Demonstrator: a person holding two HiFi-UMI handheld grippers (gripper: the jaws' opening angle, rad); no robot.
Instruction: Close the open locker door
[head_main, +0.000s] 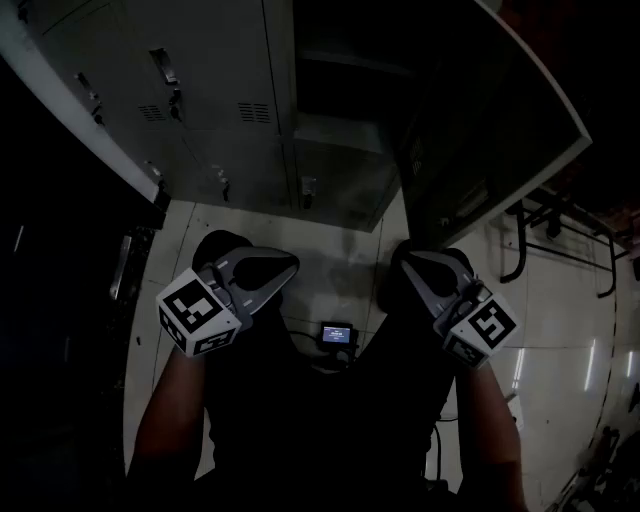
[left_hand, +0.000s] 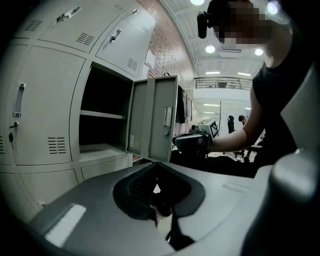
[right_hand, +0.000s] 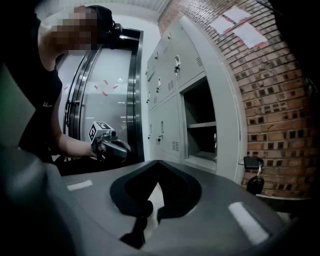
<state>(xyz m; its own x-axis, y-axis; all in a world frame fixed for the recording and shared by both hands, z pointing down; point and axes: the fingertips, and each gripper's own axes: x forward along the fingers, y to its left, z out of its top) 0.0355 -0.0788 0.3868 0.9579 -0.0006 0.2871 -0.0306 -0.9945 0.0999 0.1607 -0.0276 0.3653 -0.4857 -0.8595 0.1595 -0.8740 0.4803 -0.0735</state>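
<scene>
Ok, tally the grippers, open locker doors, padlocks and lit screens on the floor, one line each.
grippers: 2, left gripper and right gripper
open locker door: 1
padlock: 1
lit screen on the floor: 1
total: 5

The grey metal locker door stands swung outward at the right, projecting over the pale tiled floor. Free floor lies between it and the grey locker bank. A black tubular frame stands near the door's far side.
</scene>
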